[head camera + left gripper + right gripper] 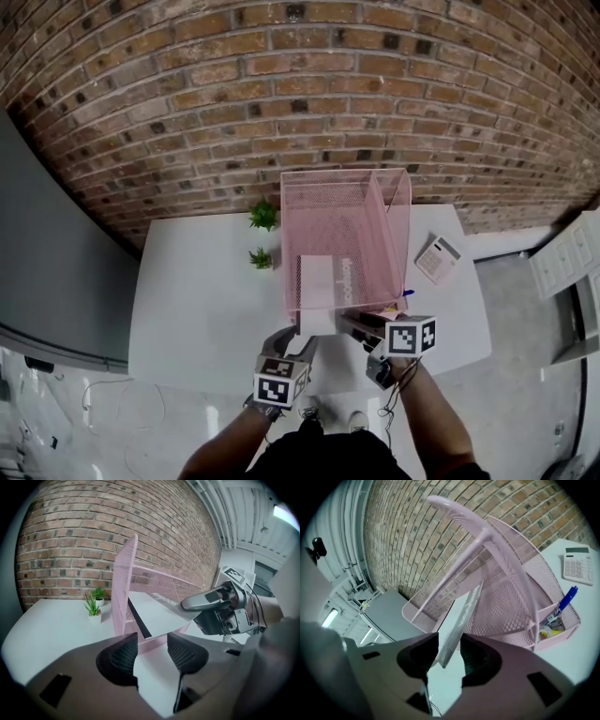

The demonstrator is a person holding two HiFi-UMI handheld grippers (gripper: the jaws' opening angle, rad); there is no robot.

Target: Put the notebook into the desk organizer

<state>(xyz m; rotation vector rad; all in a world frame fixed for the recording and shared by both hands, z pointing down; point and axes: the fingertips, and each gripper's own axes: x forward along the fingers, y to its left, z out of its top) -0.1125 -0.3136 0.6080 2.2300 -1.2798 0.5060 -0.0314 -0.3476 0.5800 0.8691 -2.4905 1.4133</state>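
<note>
- Notebook (319, 279) lies tilted, far end inside the pink mesh desk organizer (339, 208), near end poking out the front
- Right gripper (449, 651): jaws spread, notebook corner between them, unpinched
- Left gripper (151, 649): jaws spread, empty

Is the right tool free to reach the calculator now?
Probably yes: the calculator lies on bare table beside the organizer, unblocked, but the right tool must first back off the notebook between its jaws.

The desk organizer (330, 202) is fine pink metal mesh with a matt painted look, the notebook (317, 281) has a smooth, pale, matt cover, the table (187, 300) is smooth matt white, and the far wall (281, 84) is rough brick.
</note>
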